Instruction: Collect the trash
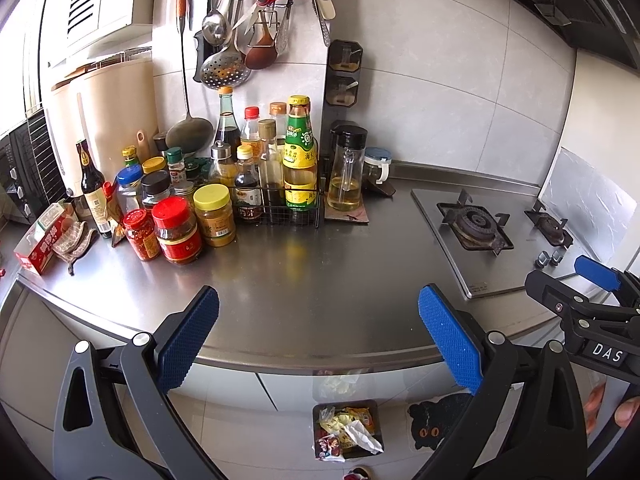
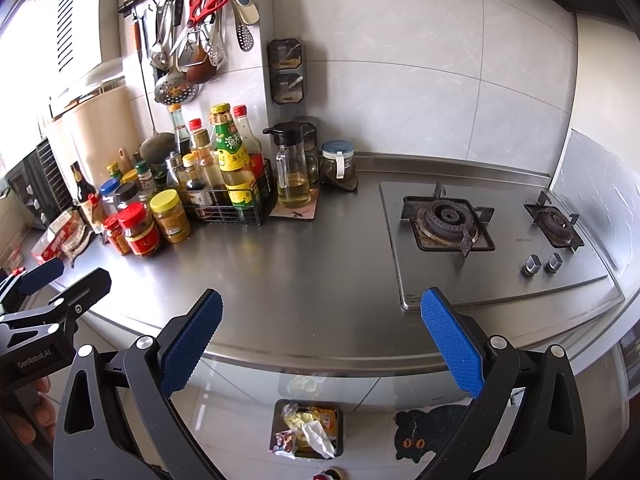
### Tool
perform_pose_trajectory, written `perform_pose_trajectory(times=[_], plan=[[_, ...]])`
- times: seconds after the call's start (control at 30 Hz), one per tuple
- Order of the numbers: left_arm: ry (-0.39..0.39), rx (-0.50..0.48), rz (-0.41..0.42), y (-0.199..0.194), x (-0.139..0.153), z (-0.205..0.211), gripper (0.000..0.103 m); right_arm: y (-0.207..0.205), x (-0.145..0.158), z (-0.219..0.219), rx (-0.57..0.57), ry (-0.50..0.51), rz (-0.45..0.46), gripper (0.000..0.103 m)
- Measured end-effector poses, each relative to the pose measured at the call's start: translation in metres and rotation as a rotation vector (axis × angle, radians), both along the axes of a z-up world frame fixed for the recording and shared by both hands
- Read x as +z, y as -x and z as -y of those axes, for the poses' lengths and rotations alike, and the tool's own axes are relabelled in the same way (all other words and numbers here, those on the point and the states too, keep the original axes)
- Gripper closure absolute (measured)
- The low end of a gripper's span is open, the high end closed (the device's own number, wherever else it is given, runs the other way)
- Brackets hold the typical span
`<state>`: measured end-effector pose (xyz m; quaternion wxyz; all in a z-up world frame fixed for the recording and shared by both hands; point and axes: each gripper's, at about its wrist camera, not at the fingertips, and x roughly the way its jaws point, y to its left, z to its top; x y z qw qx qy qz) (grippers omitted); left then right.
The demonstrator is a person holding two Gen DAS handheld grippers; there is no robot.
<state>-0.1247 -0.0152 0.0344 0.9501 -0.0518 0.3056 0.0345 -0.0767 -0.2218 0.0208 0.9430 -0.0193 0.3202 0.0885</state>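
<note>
A small dark trash bin (image 1: 374,408) stands on the floor below the counter edge, filled with crumpled wrappers and paper (image 1: 352,432); it also shows in the right wrist view (image 2: 340,416). My left gripper (image 1: 318,336) is open and empty, held above the steel counter's front edge. My right gripper (image 2: 320,338) is open and empty too, beside it to the right, also above the counter edge. The right gripper shows at the right of the left wrist view (image 1: 600,280). The left gripper shows at the left of the right wrist view (image 2: 52,284).
The steel counter (image 1: 320,280) holds many sauce bottles and jars (image 1: 192,216) at the back left, a wire rack of bottles (image 1: 280,184), an oil jug (image 1: 344,172) and a red box (image 1: 40,240). A gas hob (image 2: 480,240) sits right. Utensils (image 1: 248,20) hang on the wall. A cat mat (image 2: 424,432) lies on the floor.
</note>
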Motion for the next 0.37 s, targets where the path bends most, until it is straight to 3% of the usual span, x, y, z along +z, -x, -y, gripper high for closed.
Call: perform_pose_trajectory(times=[0.37], plan=[[-0.036,0.006,-0.006,-0.0033,0.0005,0.0016,0.008,-0.0023,-0.0003,0.0002,-0.003,0.001,-0.005,0.003]])
